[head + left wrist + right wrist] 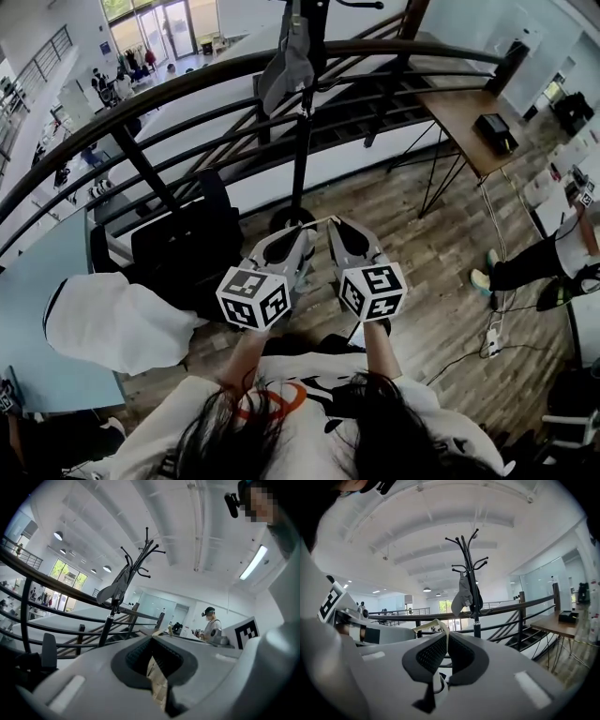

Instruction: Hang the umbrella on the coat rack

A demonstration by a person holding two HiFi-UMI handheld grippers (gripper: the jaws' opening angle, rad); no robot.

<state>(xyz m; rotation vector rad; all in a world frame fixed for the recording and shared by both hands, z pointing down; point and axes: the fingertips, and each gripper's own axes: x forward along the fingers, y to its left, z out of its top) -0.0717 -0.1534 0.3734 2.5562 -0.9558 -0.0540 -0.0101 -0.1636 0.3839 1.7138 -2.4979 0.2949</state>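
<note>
Hanging high on the black coat rack (300,159), the umbrella (284,70) is showing as a folded, slack grey bundle with a small label on its cloth. It is lying close against the pole on the left in the right gripper view (464,597). Its upper end is sitting among the curved hooks, and its long axis is running downward along the pole. In the left gripper view (114,590) it is looking tilted.

The rack's round base is standing on a wood-plank floor (441,272), just in front of a dark curved railing (187,80) with stairs beyond it. A wooden desk (464,117) is standing to the right, and a white vaulted ceiling (440,527) is arching over the open hall.

The person is holding both grippers close together below the umbrella, well apart from it. The right gripper (336,223) is pinching a thin pale strip (433,623) in its pressed-together jaws. The left gripper (302,232) is also keeping its jaws together, with an end of that strip showing at their tips. What the strip belongs to cannot be told.
</note>
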